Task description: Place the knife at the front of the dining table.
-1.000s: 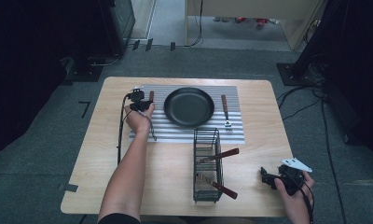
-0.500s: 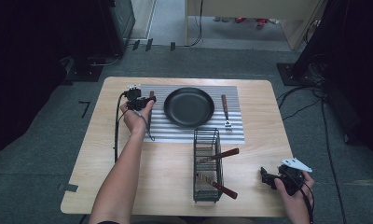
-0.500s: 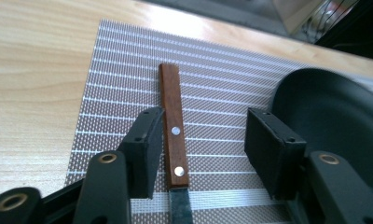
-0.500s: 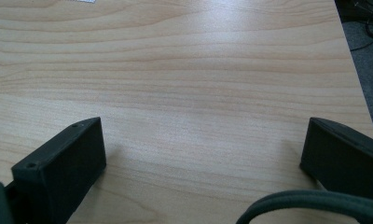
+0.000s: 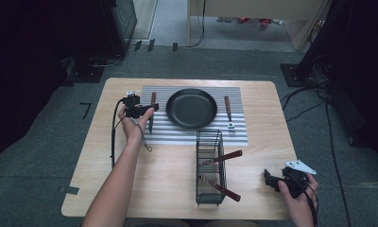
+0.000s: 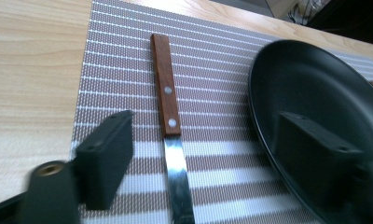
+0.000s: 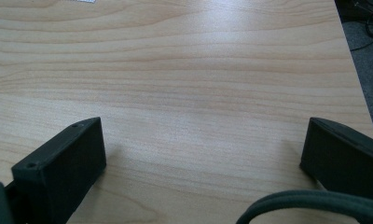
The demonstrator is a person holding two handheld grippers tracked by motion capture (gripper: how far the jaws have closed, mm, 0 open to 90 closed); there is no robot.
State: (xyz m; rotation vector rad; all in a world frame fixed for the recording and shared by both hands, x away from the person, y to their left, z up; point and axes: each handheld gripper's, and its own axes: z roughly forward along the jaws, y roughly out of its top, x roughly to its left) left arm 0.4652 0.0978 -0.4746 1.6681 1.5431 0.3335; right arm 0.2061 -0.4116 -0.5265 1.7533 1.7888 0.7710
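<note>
While my left gripper [image 6: 198,163] hangs over the striped mat [image 6: 212,60], its jaws have just been opening and stand wide w/ the knife [image 6: 168,116] lying flat between them, untouched, just beside the black pan [image 6: 315,93]. My right gripper [image 7: 203,158] is wide too, over bare table [image 7: 184,70].

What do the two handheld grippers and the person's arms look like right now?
Both are black: the left gripper has blocky matte jaws and a black cable looping beside the bare, sleeveless forearm. The right gripper carries a grey three-cornered plate on top, with a dark cable trailing from it.
</note>
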